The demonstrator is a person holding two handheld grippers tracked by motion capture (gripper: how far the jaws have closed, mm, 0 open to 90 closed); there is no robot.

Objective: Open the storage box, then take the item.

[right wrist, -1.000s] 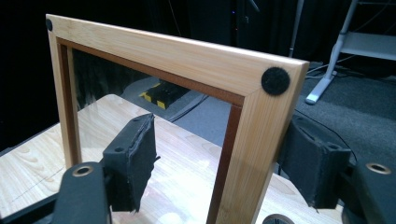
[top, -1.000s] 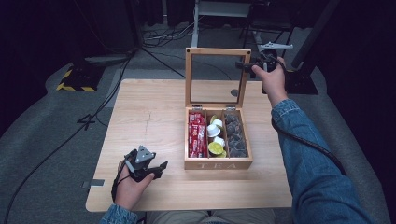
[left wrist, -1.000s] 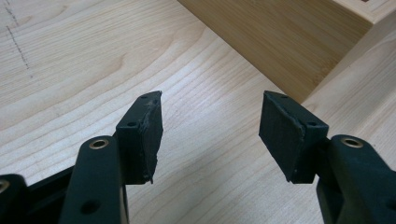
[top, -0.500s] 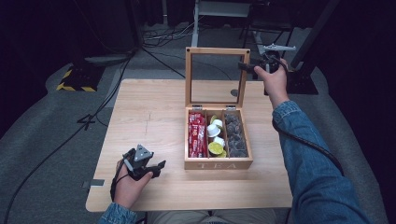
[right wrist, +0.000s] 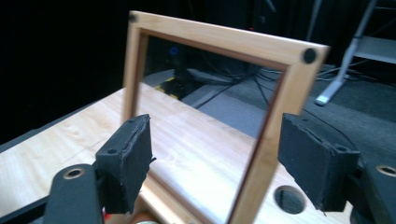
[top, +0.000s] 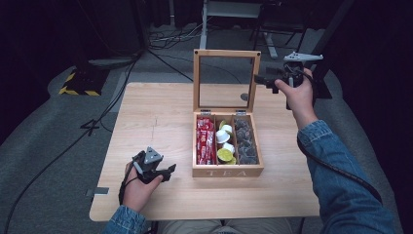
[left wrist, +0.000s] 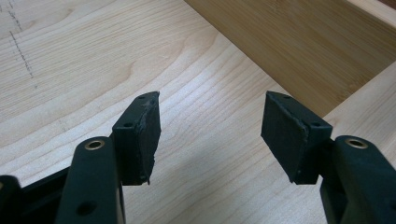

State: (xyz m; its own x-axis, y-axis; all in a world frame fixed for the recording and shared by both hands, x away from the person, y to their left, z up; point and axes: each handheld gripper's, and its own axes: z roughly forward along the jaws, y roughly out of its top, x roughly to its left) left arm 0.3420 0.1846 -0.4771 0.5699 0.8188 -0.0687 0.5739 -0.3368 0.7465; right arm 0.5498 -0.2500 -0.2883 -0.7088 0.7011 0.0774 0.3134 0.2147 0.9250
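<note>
We see a wooden tea box (top: 228, 170) standing on the counter (top: 160, 109), toward its right half, with the glass-paned lid (top: 226, 52) raised upright on its hinges. We judge the opening step complete: the lid stands by itself and nothing presses on it. The right gripper (top: 263, 79) hovers just beside the lid's right edge, near its top corner; its jaws have just been opening and now stand spread, with nothing pinched. In the right gripper view the lid's frame (right wrist: 275, 135) lies ahead of the spread pads (right wrist: 133, 154), apart from both. The left gripper (top: 168, 171) rests low on the counter near the front left corner of the box, its jaws spread and empty; in the left gripper view the pads (left wrist: 142, 135) frame bare wood, with the box's side wall (left wrist: 299, 42) beyond them.

Inside we distinguish three compartments: red packets (top: 205, 141) at left, small capsules (top: 225, 144) in the middle, dark pods (top: 244, 141) at right. What is left, in our judgement, is any handling of these contents, or the closing of the lid.

For movement, the broad left half of the counter gives free room. The right edge of the counter lies near the box, and a round hole (right wrist: 289, 199) sits behind the lid. The upright lid blocks approach from the rear, so access to the compartments runs from above or the front.
</note>
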